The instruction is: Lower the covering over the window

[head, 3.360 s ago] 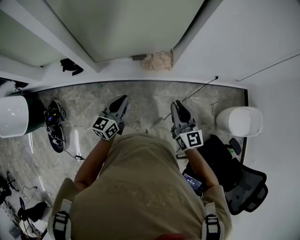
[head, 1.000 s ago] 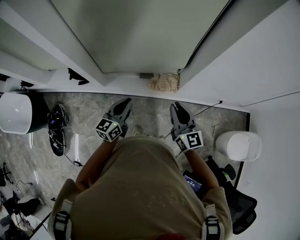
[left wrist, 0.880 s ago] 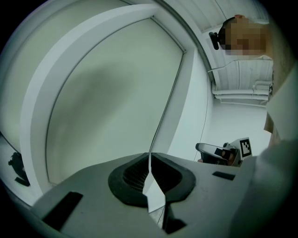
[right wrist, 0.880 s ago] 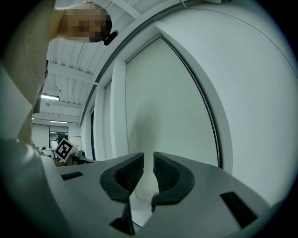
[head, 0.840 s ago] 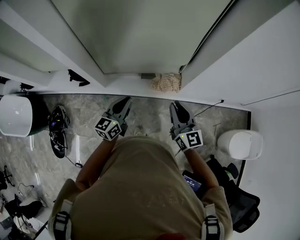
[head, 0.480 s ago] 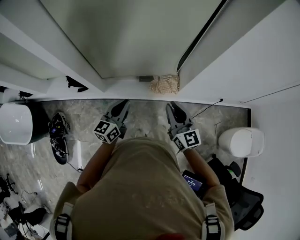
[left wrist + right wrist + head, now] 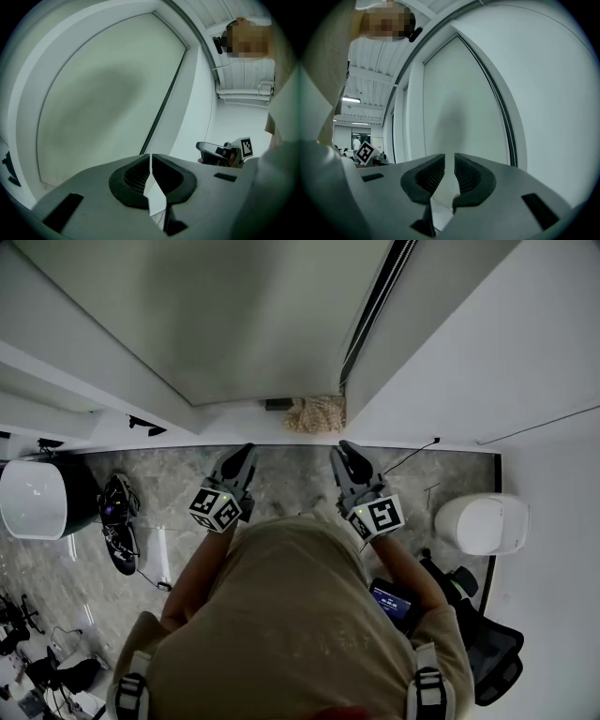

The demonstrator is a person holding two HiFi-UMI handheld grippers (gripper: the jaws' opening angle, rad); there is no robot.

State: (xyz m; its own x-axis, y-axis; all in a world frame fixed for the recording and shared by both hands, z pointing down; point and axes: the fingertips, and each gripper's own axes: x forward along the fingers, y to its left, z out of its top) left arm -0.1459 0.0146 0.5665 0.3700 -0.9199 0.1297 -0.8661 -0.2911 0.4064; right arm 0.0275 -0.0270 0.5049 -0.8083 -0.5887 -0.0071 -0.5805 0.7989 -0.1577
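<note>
Two hand-held grippers were raised side by side in front of the person and pointed at the window. The left hand-held gripper (image 7: 243, 455) had its jaws together, with only a hairline slit between the ribbed pads and nothing in it. The right hand-held gripper (image 7: 348, 452) had its jaws a narrow gap apart, also with nothing between them. Neither touched the window or its frame.

Just beyond the tips, a beige bundle (image 7: 315, 413) lay on the white sill (image 7: 234, 416) at the foot of the window. Above it, a pale grey-green panel (image 7: 216, 315) filled the frame almost to the sill. I could not tell whether this was the covering already drawn down or bare glass. A dark vertical strip (image 7: 374, 298) ran along the window's right edge, between the panel and the white wall (image 7: 469, 352). The right gripper view showed a fine dotted line on it, which may have been a pull chain.

My judgement is that this was the approach and no grip had been made yet. To do the step well, the gripper nearer the strip should open wider before it reaches in. It should then close squarely on the chain or the bottom rail and pull straight down along the frame. Steady strokes would suit better than a slanted tug, which could jam the covering or let the chain slip from the pads.
</note>
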